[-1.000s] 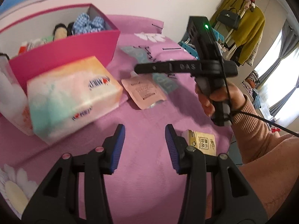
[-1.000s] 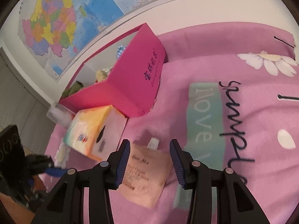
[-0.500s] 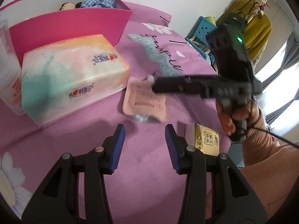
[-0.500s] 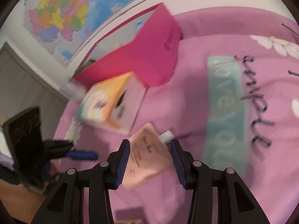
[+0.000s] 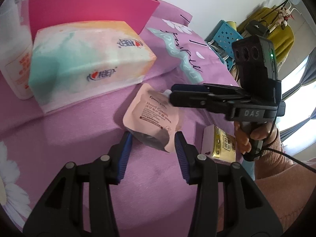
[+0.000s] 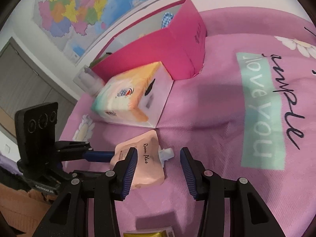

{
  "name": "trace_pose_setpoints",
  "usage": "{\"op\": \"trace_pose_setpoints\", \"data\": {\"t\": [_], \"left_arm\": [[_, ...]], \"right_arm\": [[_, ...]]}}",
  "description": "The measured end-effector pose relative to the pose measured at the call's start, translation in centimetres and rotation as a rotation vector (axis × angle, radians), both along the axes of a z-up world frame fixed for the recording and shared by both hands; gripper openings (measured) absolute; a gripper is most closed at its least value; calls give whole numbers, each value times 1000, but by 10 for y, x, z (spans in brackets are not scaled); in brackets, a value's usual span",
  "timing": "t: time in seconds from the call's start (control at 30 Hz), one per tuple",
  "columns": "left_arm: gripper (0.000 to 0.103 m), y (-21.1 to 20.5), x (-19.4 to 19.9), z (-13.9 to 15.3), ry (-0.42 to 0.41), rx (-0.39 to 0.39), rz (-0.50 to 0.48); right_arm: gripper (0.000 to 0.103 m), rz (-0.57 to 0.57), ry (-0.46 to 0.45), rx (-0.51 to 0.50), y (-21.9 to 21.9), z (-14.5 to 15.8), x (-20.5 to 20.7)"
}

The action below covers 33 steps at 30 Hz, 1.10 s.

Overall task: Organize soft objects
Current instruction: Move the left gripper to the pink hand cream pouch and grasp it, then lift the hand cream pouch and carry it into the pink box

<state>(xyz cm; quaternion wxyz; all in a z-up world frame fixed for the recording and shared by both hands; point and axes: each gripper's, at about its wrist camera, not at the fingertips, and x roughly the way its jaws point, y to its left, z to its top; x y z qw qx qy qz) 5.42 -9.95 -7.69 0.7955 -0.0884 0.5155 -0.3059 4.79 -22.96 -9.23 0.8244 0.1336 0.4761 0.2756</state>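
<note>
**Two claws close in on the hand-cream pouch**

Left wrist view shows the pink pouch (image 5: 153, 118) lying on the purple cloth (image 5: 69, 138), just in front of the tissue pack (image 5: 86, 59) and short of the pink box (image 5: 88, 13). The left claw (image 5: 152, 156) stands wide open with the pouch's lower end between its blue pads (image 5: 124, 156), gripping nothing. The right claw (image 5: 173, 94) reaches in from the side, level with the cloth, near the pouch's spout end; from this angle its gap is hidden.

In the right wrist view the right claw (image 6: 158, 169) is plainly open and empty. Its left pad (image 6: 129, 169) overlaps the pouch (image 6: 146, 158), and the white spout (image 6: 165, 154) sits between the jaws, not yet pinched. The left claw (image 6: 102, 156) points at the pouch's far edge.

The pouch looks light, soft and partly filled, with a smooth film skin, so it will likely sag and may slip if squeezed on the belly. The stiff spout or the flat sealed edge seems the safer hold. A yellow packet (image 5: 225, 144) lies near the cloth's edge, by the hand (image 5: 250, 136) that grips the right handle upright.
</note>
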Motion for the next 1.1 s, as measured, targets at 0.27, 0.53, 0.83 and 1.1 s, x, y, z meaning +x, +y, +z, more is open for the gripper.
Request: {"op": "trace_pose_setpoints", "data": {"t": [0.27,0.53,0.83,1.1], "left_arm": [[39,5,1,-1,27,0,36],[39,10,-12,0,20,15,73],[28,2,-7,-3,29,-7,50],[28,8,-11,9,3,-21,54]], "right_arm": [[46,31,-9,-5,8,1,-4],[42,27,7,16,5,-3,-12],[42,37,10,30,11,-4,-15],[42,40,-22,47,15,9,-24]]}}
